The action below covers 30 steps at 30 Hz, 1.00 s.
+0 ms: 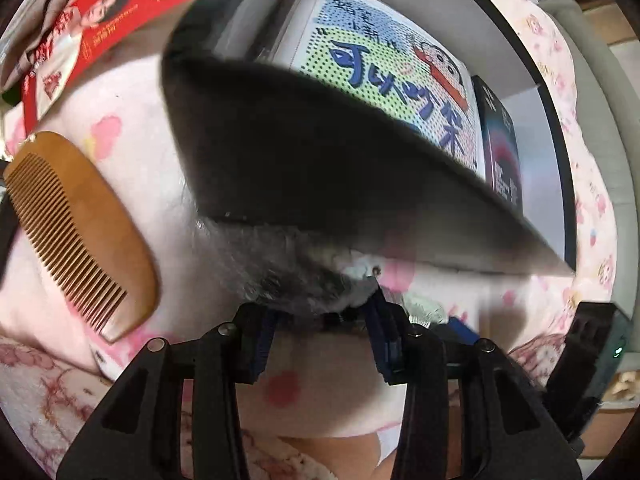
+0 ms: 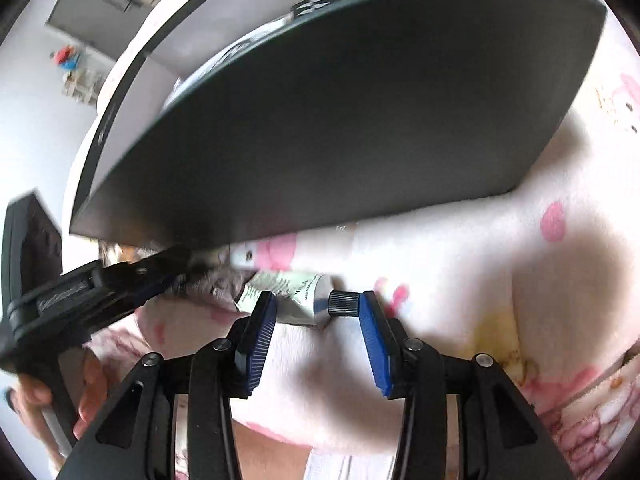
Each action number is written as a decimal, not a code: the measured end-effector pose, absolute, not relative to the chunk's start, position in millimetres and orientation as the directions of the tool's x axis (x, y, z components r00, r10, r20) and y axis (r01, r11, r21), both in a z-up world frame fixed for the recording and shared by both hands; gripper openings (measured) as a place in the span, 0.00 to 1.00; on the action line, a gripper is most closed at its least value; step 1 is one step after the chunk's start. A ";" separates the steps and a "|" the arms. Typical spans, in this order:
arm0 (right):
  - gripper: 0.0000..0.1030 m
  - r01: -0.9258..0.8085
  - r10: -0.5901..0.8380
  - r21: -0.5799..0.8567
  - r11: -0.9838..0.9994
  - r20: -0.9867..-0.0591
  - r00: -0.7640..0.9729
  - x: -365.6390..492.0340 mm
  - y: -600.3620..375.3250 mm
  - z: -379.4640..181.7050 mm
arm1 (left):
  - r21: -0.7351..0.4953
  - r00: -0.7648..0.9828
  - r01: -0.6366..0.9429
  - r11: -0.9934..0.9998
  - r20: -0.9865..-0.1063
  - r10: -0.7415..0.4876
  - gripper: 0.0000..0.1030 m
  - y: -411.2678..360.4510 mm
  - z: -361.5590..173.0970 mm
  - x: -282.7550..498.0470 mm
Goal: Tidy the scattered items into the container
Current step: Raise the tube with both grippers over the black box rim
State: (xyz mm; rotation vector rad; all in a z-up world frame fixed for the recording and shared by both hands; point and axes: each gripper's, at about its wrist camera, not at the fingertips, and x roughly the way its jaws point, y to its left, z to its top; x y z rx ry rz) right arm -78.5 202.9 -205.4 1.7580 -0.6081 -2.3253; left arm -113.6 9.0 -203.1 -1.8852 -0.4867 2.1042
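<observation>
Blanket (image 2: 460, 248): pale fleece with pink prints, under everything in both views.

Container (image 1: 558, 152): black-rimmed box with pale inner walls, sitting on the blanket. Its near side is a broad dark panel (image 2: 340, 120) that fills the upper half of both views.

Left view only, looking over the panel into the box: a cartoon-printed box (image 1: 392, 80) with blue lettering on a dotted ground, and beside it a dark box (image 1: 502, 152), both standing inside. Also left view only, outside the container on the blanket: a red printed packet (image 1: 100, 12) and a wooden comb (image 1: 80, 232), well apart from the panel.

Left tongs (image 1: 324, 308): partway open, tips against a grey fuzzy bundle (image 1: 296, 276) in shiny clear wrap. The bundle spans the gap, just below the panel's lower edge. It is blurred, but it looks gripped.

Right view only: a hand (image 2: 36, 396) on the left tool's handle. A white tube (image 2: 288, 288) with green print and a ribbed black cap (image 2: 344, 304) lies on the blanket just beside the bundle.

Right tongs (image 2: 316, 312): partway open and astride the tube. The cap is at one blue pad and the tube body passes behind the other. I cannot tell whether the pads press on it.
</observation>
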 end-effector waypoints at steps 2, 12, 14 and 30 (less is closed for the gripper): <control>0.37 -0.118 -0.374 0.429 -0.896 -0.870 -0.321 -77.4 205.8 -201.4 | -0.426 -0.109 0.001 -0.905 -0.899 0.424 0.45 11.5 -202.0 -110.7; 0.38 -0.155 -0.364 0.434 -0.888 -0.867 -0.340 -93.8 211.0 -213.1 | -0.460 -0.072 -0.007 -0.888 -0.886 0.459 0.49 8.3 -207.7 -118.4; 0.38 -0.134 -0.344 0.412 -0.901 -0.869 -0.356 -92.2 208.8 -206.9 | -0.473 -0.084 -0.039 -0.880 -0.876 0.474 0.49 9.5 -200.7 -114.6; 0.39 0.032 -0.309 0.354 -0.935 -0.766 -0.564 -41.6 186.9 -85.7 | -0.600 -0.281 -0.142 -0.787 -0.738 0.613 0.48 20.3 -86.9 -97.8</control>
